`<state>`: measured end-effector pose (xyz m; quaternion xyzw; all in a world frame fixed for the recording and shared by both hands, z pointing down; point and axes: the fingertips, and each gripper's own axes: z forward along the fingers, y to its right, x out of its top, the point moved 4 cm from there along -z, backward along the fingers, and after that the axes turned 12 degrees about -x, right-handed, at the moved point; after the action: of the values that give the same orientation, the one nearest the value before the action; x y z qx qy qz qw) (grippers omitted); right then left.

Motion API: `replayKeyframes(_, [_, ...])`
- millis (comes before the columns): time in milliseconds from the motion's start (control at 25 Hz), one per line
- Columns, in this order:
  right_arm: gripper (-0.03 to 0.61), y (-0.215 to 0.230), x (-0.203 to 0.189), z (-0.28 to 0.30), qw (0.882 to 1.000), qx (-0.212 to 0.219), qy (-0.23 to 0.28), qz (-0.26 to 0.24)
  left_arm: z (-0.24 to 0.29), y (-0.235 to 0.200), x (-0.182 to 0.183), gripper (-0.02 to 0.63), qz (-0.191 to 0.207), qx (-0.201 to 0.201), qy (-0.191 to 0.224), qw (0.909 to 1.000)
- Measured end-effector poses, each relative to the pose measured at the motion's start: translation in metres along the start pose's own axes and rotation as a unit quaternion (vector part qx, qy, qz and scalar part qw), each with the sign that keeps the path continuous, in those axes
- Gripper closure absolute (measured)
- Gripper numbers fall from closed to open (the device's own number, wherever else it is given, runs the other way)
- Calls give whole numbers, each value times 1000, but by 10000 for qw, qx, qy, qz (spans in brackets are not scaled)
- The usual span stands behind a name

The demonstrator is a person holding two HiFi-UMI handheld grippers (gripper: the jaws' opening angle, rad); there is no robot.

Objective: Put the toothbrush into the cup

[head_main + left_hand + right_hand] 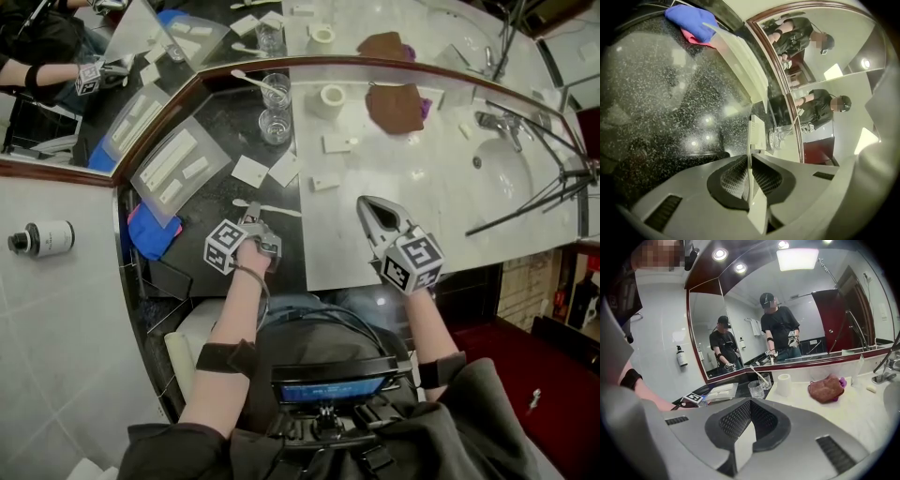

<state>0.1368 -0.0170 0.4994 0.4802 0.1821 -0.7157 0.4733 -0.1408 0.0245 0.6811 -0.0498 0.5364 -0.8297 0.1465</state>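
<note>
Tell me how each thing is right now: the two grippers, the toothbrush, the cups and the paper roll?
Left gripper: shut on the toothbrush.
Right gripper: shut, empty.
Toothbrush: level, seemingly lying on the black counter, not in a cup.
Near cup: upright, empty.
Far cup: upright, another brush inside.
Paper roll: standing on end.

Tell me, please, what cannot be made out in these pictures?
- Left gripper view: the toothbrush shows only edge-on, between the shut jaws of the left gripper; its bristles are not visible.
- Head view: the print on the wall bottle is too small to read.
- Right gripper view: the sink is cut off by the right edge.
</note>
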Motion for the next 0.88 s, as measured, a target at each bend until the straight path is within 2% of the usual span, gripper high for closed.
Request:
replayKeyframes(120, [569, 3, 1, 0, 10000, -42, -25, 18, 2, -3, 1, 523, -2, 120, -39, 9999])
replayKeyframes(400, [569, 6, 0, 5, 10000, -18, -46, 61, 0, -8, 0, 509, 144, 384, -103, 9991])
replayKeyframes(640, [569, 9, 2, 11, 9999, -34, -56, 112, -6, 3, 9, 509, 353, 405, -102, 9985])
replayKeyframes(800, [569, 12, 2, 12, 9998, -92, -97, 167, -17, 26, 19, 512, 804, 251, -234, 9962])
replayKeyframes(880, [569, 10, 4, 15, 9997, -99, -57, 198, -23, 44, 28, 562, 1309, 160, -337, 9907])
